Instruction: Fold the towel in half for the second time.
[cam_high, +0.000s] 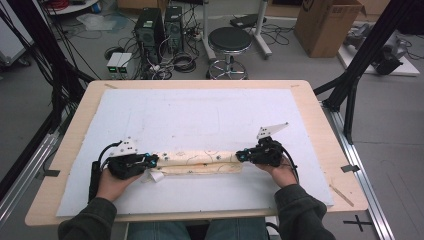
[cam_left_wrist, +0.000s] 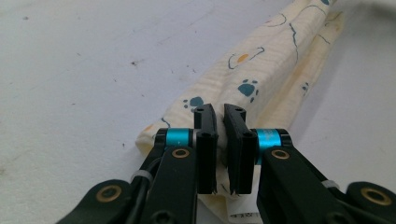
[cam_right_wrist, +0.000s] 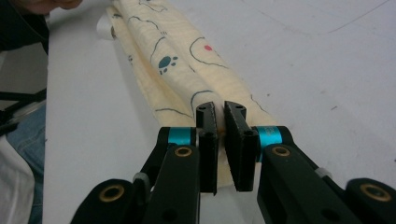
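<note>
Cloth (cam_high: 200, 162), cream with blue paw prints and drawn outlines, lies gathered into a long narrow band on the white mat (cam_high: 200, 115) that covers the table (cam_high: 320, 130), near the person's edge and running crosswise between the two hands.

Left tongs (cam_high: 152, 160) are nearly pressed together and pinch the left end of the band; in the left gripper view the folded fabric (cam_left_wrist: 252, 79) passes between the pads, and a white label (cam_left_wrist: 243, 215) shows at the end beneath them. Right tongs (cam_high: 241, 156) are likewise nearly closed, pinching the right end; in the right gripper view the fabric (cam_right_wrist: 187, 70) runs away from the pads toward the other hand.

Handling, as judged: the material looks light, thin and wholly limp. It holds no shape of its own, sags between supports and bunches where it is gathered. No fragility is apparent. The weave seems matte and slightly textured, so slip in the pads should be modest, though a pinch that catches only the top layer could let the lower folds drop away.

Recommended hold: at the two extreme ends, as now, with all layers between the pads. Even tension between the hands would keep the band straight; slack would let the middle droop and unfold unevenly.
</note>
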